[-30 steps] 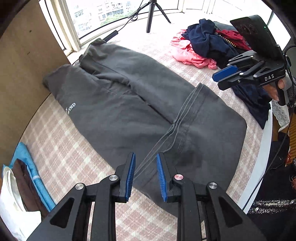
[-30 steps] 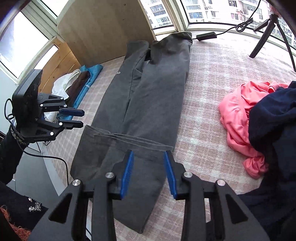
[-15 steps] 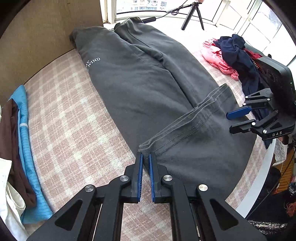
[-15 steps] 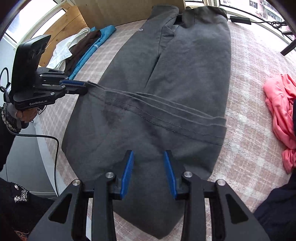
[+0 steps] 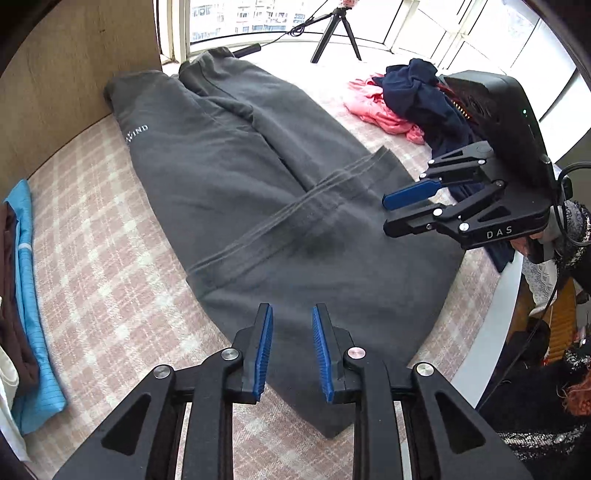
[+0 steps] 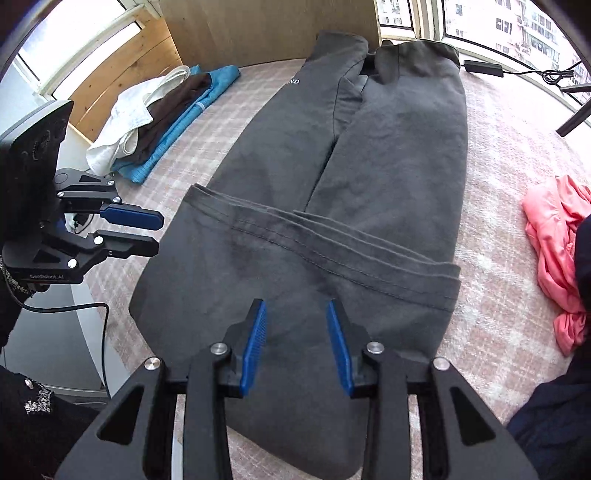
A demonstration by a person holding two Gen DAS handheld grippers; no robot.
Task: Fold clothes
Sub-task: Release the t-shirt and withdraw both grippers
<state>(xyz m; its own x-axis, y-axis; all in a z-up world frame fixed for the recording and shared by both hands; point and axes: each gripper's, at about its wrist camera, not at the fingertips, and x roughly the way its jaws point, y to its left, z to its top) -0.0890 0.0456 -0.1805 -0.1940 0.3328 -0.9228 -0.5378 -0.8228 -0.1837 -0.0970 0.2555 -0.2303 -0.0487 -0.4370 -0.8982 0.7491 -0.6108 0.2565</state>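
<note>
Dark grey trousers (image 5: 229, 173) lie flat on the checked table cover, their leg ends folded back over the middle with the hems (image 5: 288, 214) running across. They also show in the right wrist view (image 6: 369, 155). My left gripper (image 5: 291, 350) is open and empty above the near folded edge. My right gripper (image 6: 295, 343) is open and empty over the same folded end. Each gripper shows in the other's view: the right one (image 5: 410, 210) and the left one (image 6: 147, 232), both open.
A pink garment (image 5: 380, 110) and a navy garment (image 5: 421, 92) lie piled at the far right. Folded blue, brown and white clothes (image 6: 155, 110) lie at the left by the wooden wall. A tripod (image 5: 336, 29) and a cable stand by the window. The table edge (image 5: 491, 332) runs along the right.
My left gripper was shut on the hem corner half a second ago; it is now open and drawn back. The right gripper has pulled back a little and stays open.
</note>
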